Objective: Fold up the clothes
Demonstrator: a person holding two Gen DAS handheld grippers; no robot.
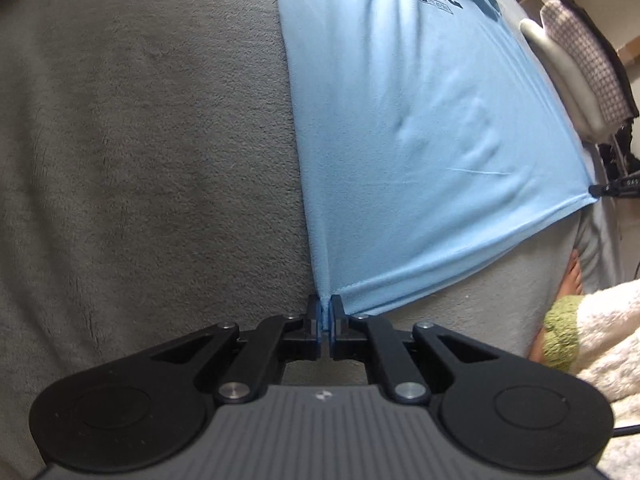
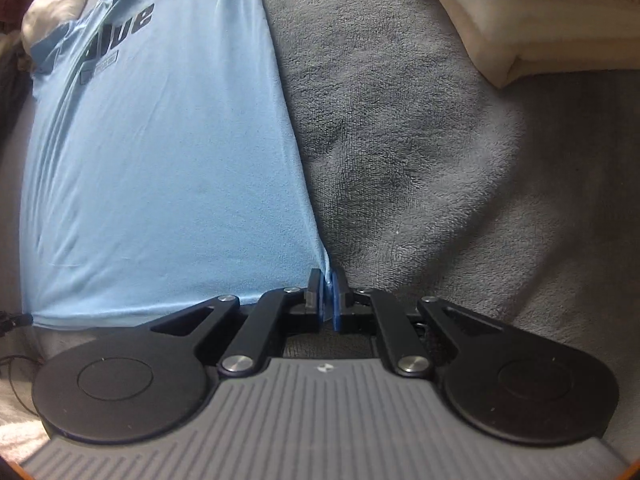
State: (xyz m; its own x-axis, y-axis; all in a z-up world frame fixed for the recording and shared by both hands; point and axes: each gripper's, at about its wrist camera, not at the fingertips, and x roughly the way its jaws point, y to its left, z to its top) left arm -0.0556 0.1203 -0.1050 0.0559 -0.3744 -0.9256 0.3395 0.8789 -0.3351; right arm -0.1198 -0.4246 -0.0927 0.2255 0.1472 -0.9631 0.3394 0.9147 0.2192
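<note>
A light blue T-shirt [image 1: 420,128] with dark lettering lies spread on a grey fleece blanket [image 1: 140,140]. My left gripper [image 1: 325,306] is shut on one bottom corner of the shirt's hem, the cloth pinched between its blue pads. In the right wrist view the same T-shirt [image 2: 160,168] stretches away to the upper left. My right gripper [image 2: 327,284] is shut on the other bottom corner. The hem runs taut between the two corners. The far tip of the right gripper [image 1: 600,189] shows at the hem's end in the left wrist view.
A cream pillow [image 2: 532,12] lies at the upper right on the grey blanket [image 2: 440,160]. A chair with a checked cushion [image 1: 588,60] stands beyond the bed. A person's bare foot [image 1: 570,280] and fluffy sleeve [image 1: 600,340] show at the right. White cloth [image 2: 52,8] lies behind the shirt.
</note>
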